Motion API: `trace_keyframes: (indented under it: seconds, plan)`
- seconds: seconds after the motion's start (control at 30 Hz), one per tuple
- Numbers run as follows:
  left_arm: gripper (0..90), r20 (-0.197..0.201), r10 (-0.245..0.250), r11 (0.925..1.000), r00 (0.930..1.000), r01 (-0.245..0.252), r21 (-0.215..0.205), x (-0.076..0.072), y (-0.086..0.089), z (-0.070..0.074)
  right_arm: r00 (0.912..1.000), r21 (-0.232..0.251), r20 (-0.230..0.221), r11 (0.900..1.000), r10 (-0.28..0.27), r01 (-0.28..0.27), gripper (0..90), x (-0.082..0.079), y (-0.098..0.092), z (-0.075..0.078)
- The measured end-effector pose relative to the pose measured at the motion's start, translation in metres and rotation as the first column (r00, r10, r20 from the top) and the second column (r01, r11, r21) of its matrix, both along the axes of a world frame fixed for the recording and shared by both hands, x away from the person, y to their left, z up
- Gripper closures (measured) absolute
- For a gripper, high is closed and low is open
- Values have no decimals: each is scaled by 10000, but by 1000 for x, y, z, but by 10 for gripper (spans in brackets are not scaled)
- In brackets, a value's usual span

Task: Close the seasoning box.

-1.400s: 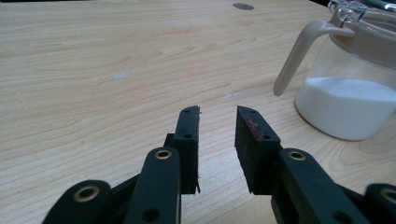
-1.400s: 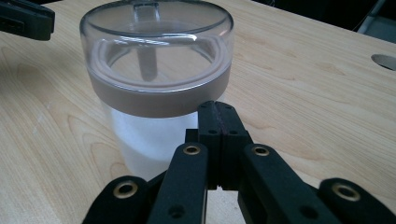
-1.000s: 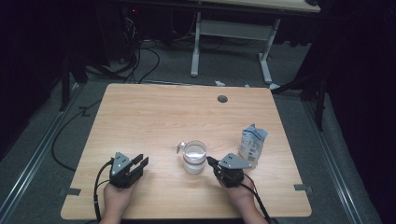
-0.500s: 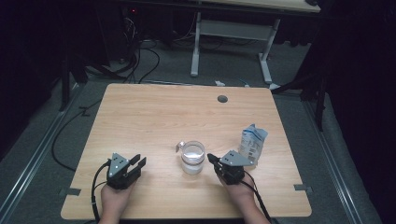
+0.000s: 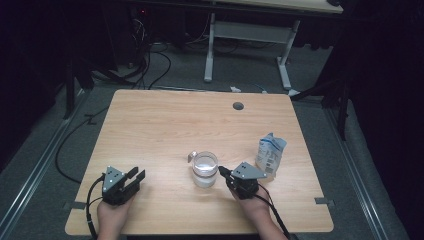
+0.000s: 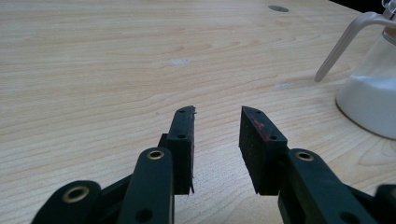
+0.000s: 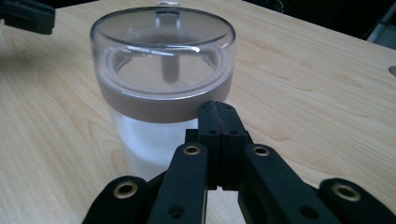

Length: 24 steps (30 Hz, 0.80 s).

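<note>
Right tongs (image 7: 218, 114): jaws pressed together, nothing between them, tips just at the brown band (image 7: 163, 105) of the jar (image 7: 161, 88). Whether they touch it is unclear. Jar stands upright on the wooden worktop (image 7: 317, 88), clear domed lid (image 7: 163, 32) on top, white contents (image 7: 149, 142) below the band. Other tongs (image 7: 25, 16) are dark at the top-left corner, well apart from the jar.

Left fingers (image 6: 217, 140) apart, right fingers (image 7: 219, 126) together
</note>
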<state>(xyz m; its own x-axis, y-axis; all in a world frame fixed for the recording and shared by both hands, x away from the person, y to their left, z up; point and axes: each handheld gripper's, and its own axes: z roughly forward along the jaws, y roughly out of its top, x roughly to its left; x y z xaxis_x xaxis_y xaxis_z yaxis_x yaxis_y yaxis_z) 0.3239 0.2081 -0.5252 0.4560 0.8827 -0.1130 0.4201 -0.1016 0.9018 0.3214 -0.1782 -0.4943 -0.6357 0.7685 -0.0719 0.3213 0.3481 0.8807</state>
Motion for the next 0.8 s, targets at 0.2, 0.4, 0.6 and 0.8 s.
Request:
trace_keyframes:
  seconds: [0.2,0.4,0.6,0.8]
  plan:
    - [655,37,-100,10000,9999,100,-5,0,-1,1,9991,27,70,9991,411,-412,900,-8,10,-1]
    - [654,39,-119,9999,9999,119,-19,-1,-1,1,9982,82,66,9981,603,-603,900,-11,16,-2]
    - [652,50,-149,9999,9999,149,-13,-1,-2,1,9964,120,52,9963,850,-851,900,-15,23,-2]
    - [652,36,-169,9999,9999,169,-25,-1,-3,1,9943,101,62,9943,1064,-1064,899,-16,30,-2]
